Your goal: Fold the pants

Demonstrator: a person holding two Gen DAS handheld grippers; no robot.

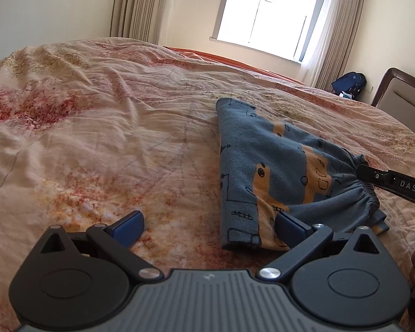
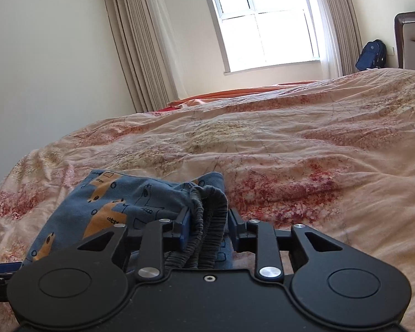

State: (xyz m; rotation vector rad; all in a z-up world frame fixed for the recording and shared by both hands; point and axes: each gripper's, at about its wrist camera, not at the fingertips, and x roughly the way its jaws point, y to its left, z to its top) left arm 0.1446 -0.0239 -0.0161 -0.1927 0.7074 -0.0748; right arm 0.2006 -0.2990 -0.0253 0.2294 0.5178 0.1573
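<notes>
Small blue pants [image 1: 262, 171] with orange animal prints lie folded lengthwise on the bed. My left gripper [image 1: 207, 227] is open, just above the quilt at the near leg end; its right fingertip [image 1: 290, 227] touches the cloth. My right gripper [image 2: 207, 229] stands around the bunched elastic waistband [image 2: 207, 221], the jaws not fully closed on it. In the left wrist view the right gripper [image 1: 365, 170] meets the waistband at the right. The pants also show in the right wrist view [image 2: 124, 207].
A wrinkled pink and red floral quilt [image 1: 96, 138] covers the bed. A window [image 2: 262, 25] with curtains is behind. A blue backpack [image 2: 372, 55] sits on the floor by a headboard [image 2: 412, 38]. An orange sheet [image 2: 235, 94] shows at the far edge.
</notes>
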